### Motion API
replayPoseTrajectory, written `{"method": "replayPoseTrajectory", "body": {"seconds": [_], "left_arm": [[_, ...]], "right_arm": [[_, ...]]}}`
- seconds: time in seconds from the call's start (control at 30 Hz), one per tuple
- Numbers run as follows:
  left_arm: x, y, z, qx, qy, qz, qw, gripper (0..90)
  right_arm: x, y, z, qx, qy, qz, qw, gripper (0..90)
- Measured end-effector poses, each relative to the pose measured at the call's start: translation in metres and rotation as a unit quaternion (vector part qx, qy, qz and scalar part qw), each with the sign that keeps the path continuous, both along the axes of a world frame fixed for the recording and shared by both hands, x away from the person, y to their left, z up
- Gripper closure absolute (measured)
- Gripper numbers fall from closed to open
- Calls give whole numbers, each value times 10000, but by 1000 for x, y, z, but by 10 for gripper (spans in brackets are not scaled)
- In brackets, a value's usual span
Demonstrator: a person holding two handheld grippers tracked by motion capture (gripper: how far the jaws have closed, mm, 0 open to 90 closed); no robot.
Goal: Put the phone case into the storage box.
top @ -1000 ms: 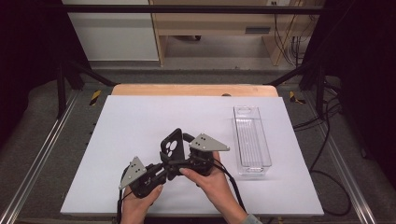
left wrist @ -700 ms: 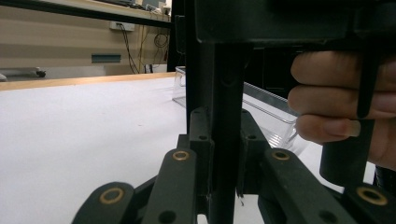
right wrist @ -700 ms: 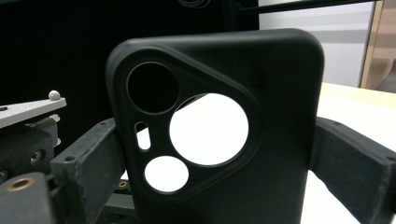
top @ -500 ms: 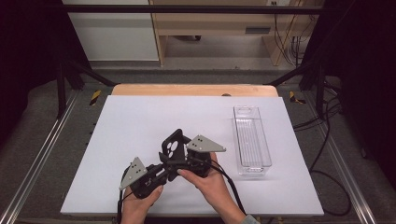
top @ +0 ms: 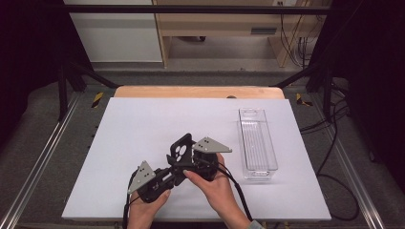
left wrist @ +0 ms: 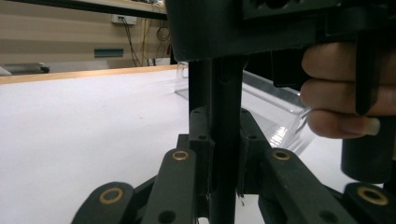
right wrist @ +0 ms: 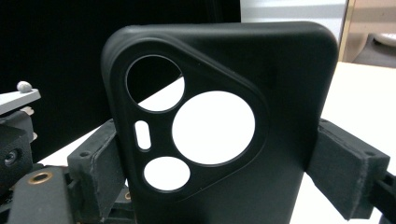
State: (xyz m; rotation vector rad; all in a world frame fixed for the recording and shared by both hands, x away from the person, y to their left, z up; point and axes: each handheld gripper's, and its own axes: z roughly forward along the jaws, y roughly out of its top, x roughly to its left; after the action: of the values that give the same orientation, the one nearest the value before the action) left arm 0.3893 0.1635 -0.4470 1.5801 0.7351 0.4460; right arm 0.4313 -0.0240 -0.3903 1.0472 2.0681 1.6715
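Edge-on, phone case (left wrist: 224, 116) pinched in left gripper (left wrist: 224, 186); broadside, apparently touching closing right gripper (right wrist: 219, 163) pads.

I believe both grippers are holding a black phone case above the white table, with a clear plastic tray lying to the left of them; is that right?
Not quite: the clear plastic tray lies to the right of them, as the high view shows. The rest holds: the left gripper and right gripper hold the black phone case above the white table.

Your left claw (top: 168, 174) is clamped tight, its jaws pressed close; your right claw (top: 187, 151) has just been closing its wide-set jaws, both hands low and touching.
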Motion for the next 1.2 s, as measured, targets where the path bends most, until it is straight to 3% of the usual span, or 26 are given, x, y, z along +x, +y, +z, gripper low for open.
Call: {"method": "replayPoseTrajectory", "body": {"seconds": [0.1,0.17,0.3,0.4,0.53,0.67,0.73,0.83,0.93,1.03,1.2], "left_arm": [[1,-2,-1,58,-56,99,9999,747],[1,-4,-2,237,-120,152,9995,662],[-2,1,0,370,-247,301,9986,540],[1,6,2,397,-133,408,9983,459],[5,18,4,456,-77,576,9973,370],[12,35,5,606,-58,912,9940,267],[16,44,1,510,52,1070,9929,228],[22,55,-2,570,141,1255,9904,196],[23,64,0,582,83,1404,9883,171],[24,72,-2,638,94,1510,9864,147],[27,78,-2,723,8,1548,9853,132]], "right_arm": [[0,0,1,-12,31,-96,9999,146],[5,-5,5,80,45,-224,9997,147],[12,-19,9,118,-18,-490,9987,146],[21,-32,10,204,49,-761,9969,145],[26,-44,14,143,30,-1040,9945,145],[29,-53,22,61,52,-1204,9927,145],[31,-57,26,98,82,-1252,9920,145],[36,-62,33,-21,24,-1269,9919,145],[40,-66,34,-85,17,-1291,9916,145],[44,-69,31,-21,124,-1322,9911,144],[50,-77,33,56,212,-1415,9897,144]]}}
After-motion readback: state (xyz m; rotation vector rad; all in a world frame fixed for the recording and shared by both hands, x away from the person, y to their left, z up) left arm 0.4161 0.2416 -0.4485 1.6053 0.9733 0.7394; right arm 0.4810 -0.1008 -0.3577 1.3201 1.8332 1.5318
